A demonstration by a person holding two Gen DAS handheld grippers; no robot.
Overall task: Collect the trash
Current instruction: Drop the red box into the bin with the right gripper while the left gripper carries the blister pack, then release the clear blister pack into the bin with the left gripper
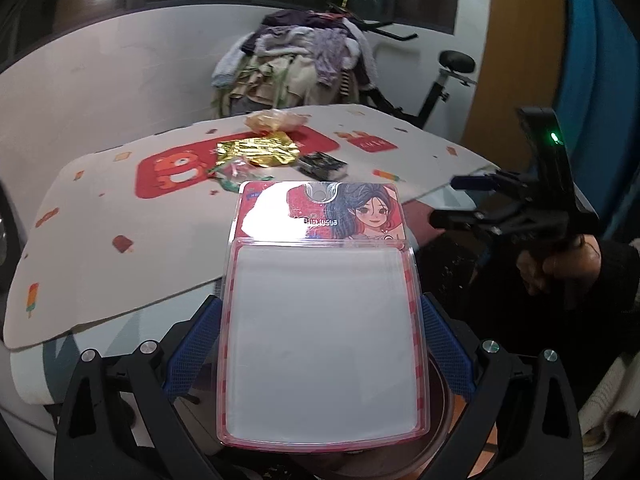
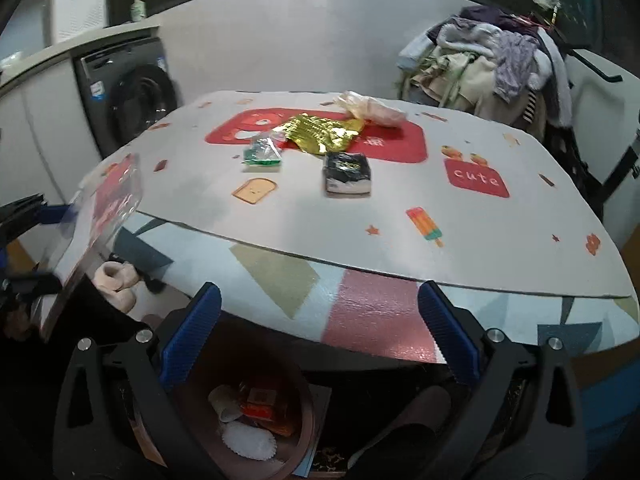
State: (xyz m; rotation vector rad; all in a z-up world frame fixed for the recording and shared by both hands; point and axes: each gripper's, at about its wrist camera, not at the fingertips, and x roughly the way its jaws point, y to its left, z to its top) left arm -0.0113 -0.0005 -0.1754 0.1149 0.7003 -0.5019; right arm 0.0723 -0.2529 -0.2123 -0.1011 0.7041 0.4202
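My left gripper is shut on a clear plastic blister pack with a red card showing a cartoon girl, held off the table's front edge above a brown trash bin; the pack also shows at the left of the right wrist view. My right gripper is open and empty, in front of the table above the bin; it shows in the left wrist view. On the table mat lie a gold foil wrapper, a green-and-clear wrapper, a black packet and a pale plastic bag.
The bin holds paper cups and an orange wrapper. A pile of clothes sits behind the table on the right, a washing machine at the left. An exercise bike stands behind. Slippers lie under the table.
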